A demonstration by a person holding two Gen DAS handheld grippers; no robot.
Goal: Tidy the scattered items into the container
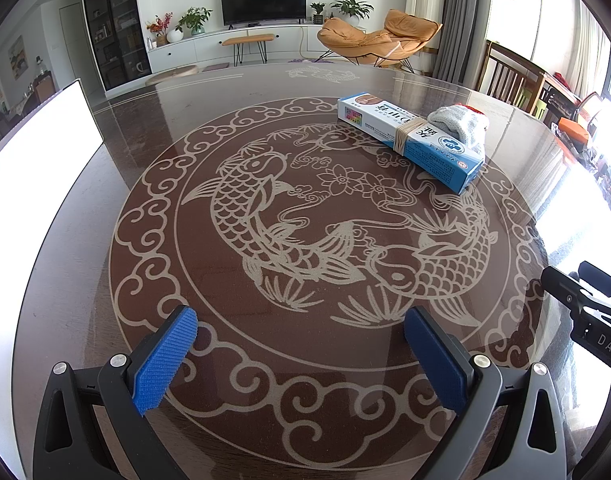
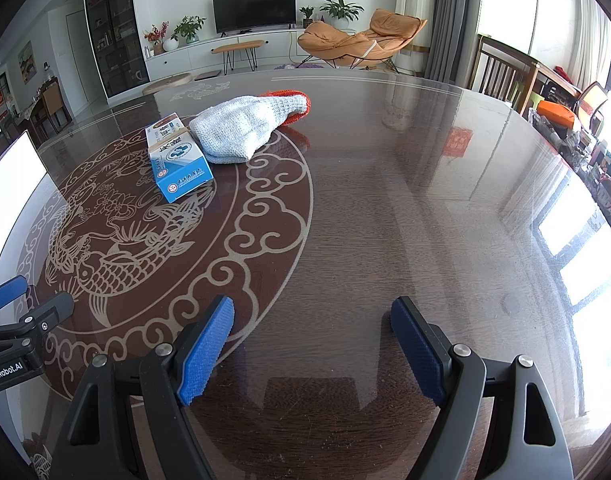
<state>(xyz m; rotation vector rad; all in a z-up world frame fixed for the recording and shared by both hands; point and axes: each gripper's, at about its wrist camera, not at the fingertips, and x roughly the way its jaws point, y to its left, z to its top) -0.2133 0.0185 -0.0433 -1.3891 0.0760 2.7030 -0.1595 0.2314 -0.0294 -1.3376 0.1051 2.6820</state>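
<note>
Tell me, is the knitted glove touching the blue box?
Touching. In the right wrist view the knitted glove lies pressed against the blue box, no gap between them.

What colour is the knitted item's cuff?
Orange-red, on an otherwise pale grey-white knitted item; the cuff shows best in the right wrist view.

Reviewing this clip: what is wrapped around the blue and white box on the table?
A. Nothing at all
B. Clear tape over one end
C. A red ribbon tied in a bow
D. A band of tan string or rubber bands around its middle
D: the box has tan bands looped around its middle, seen in both wrist views, beside the knitted cloth.
</note>
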